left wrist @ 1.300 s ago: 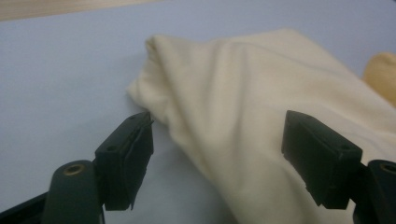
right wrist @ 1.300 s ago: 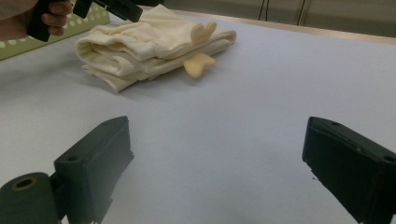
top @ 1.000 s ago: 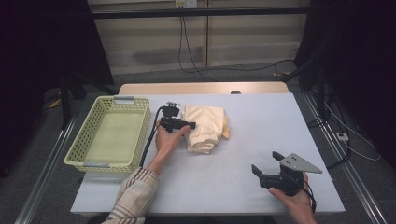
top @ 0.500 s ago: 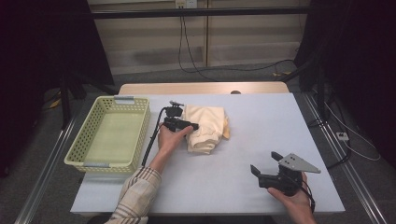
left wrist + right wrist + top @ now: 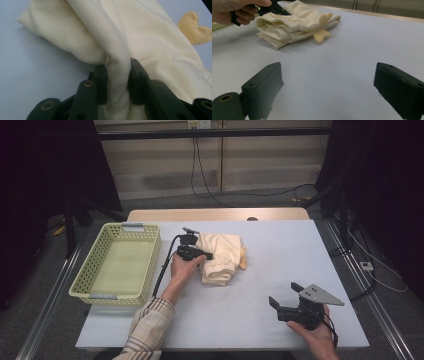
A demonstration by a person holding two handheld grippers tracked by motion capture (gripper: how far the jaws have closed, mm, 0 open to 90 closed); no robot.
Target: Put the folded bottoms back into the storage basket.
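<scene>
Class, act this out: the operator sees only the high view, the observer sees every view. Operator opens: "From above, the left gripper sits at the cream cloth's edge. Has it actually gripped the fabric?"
Observer: Yes. In the left gripper view, the left gripper has a fold of the cream cloth pinched between its jaws.
Operator: Is the right gripper holding anything?
Observer: No. In the right gripper view, the right gripper has its jaws wide apart with bare table between them.
Operator: What is the yellowish bit at the cloth's far side?
Observer: A small darker yellow patch at the cloth's edge, resting on the table.
</scene>
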